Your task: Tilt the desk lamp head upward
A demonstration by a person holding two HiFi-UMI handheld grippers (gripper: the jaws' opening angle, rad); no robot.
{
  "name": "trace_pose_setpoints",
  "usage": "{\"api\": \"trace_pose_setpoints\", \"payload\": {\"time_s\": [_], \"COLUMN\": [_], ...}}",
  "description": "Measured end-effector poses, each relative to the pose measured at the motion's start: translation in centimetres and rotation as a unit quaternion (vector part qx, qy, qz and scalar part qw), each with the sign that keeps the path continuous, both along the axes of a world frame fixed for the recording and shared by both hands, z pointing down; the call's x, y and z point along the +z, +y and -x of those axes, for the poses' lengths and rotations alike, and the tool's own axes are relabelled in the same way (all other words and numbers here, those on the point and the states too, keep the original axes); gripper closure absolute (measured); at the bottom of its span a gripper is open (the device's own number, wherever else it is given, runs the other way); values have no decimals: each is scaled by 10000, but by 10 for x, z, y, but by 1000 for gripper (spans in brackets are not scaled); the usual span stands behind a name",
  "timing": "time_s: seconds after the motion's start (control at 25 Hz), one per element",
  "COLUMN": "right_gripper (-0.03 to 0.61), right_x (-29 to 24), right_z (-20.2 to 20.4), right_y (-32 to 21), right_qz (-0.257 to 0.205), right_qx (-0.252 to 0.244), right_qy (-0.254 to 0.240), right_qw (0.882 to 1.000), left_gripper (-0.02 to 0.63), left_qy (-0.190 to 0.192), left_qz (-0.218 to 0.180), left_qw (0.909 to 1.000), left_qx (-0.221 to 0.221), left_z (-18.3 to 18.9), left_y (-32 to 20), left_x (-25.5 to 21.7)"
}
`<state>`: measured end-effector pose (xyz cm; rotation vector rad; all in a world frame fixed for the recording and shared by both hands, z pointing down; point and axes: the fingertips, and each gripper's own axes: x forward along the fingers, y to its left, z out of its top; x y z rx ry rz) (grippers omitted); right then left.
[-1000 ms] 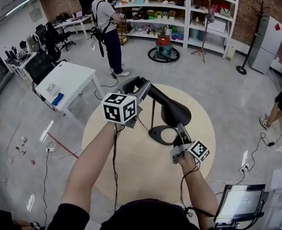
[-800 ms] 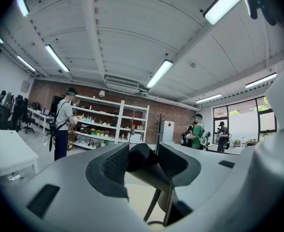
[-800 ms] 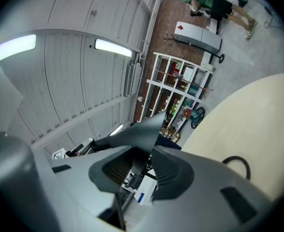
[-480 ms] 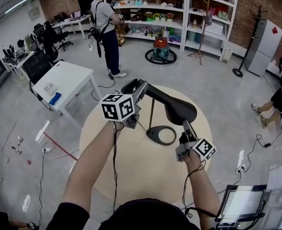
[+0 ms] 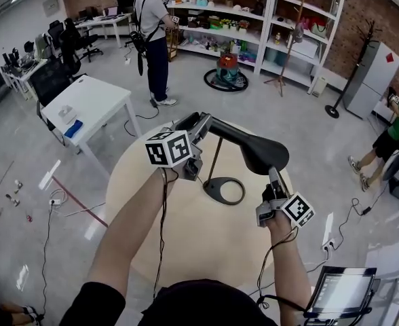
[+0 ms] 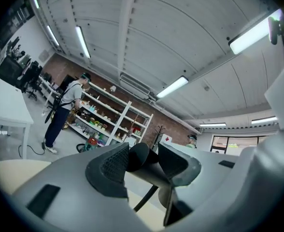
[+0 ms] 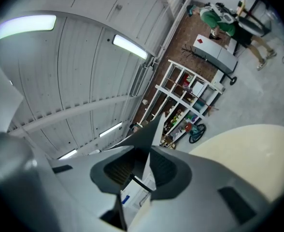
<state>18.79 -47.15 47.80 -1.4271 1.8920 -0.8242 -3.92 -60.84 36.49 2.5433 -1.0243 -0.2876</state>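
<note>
On the round beige table (image 5: 199, 246), near its far edge, stands the black desk lamp (image 5: 243, 140), its ring-shaped base (image 5: 209, 189) flat on the tabletop and a thin stem (image 5: 215, 158) rising from it with a slight lean. Across the top of the stem the lamp's long axis runs left to right. A slim tubular arm begins at the far left and widens into the lamp head (image 5: 267, 156) at the right, which sits nearer the person and a little lower than the arm's left end. The left gripper (image 5: 198, 123) is clenched on that left end. In the left gripper view the left gripper (image 6: 142, 159) has both ribbed pads pressed against the round black tube (image 6: 138, 154), which points away from the camera. The right gripper (image 5: 274, 178) reaches up from the near right to the lower rim of the lamp head. In the right gripper view the right gripper (image 7: 143, 168) grasps a thin dark edge of the shade (image 7: 151, 129), which runs up between the pads to a point. Well apart on the far left stands a white table (image 5: 84, 104), with a person (image 5: 152, 32) beyond it in front of white shelves (image 5: 254, 19).
</note>
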Motion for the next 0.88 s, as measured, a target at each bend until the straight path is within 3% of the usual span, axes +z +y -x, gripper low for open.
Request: {"api": "trace_pose_setpoints", "payload": {"time_s": [0.88], "right_gripper": [497], "right_x": [-58], "right_z": [-13], "right_y": [0], "right_qz": [-248], "right_qx": [248], "right_qy": [568], "right_qw": [9978], "left_gripper": [421], "left_qy": [1106], "left_qz": [580], "left_qw": [9920], "left_qx": [208], "left_z": [10], "left_y": [-6], "left_x": [26]}}
